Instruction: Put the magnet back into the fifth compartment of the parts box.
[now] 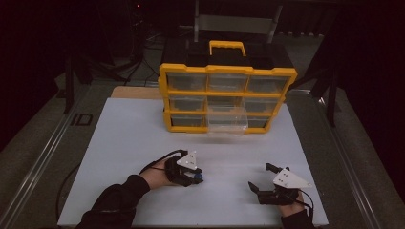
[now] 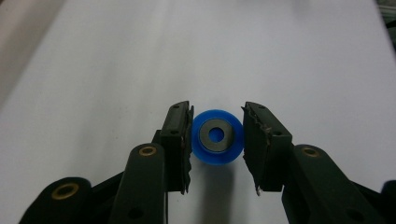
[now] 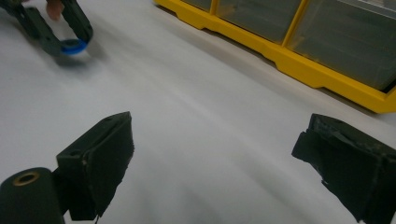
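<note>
Blue wheel [image 2: 217, 137] with a grey washer at its hub sits on the white board [image 1: 143, 143], near and left of centre, clamped between the pads of my left gripper [image 2: 217, 140]. My right gripper [image 3: 215, 158] rests near the board's near right corner, jaws spread wide over bare board. Beyond them, the yellow organizer [image 1: 227, 98] stands at the far edge, one clear drawer [image 1: 228, 119] pulled out.

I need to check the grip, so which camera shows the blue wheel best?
The left gripper view: the blue wheel sits large between the jaws. The high view shows a blue speck; the right gripper view, a small blurred edge.
</note>
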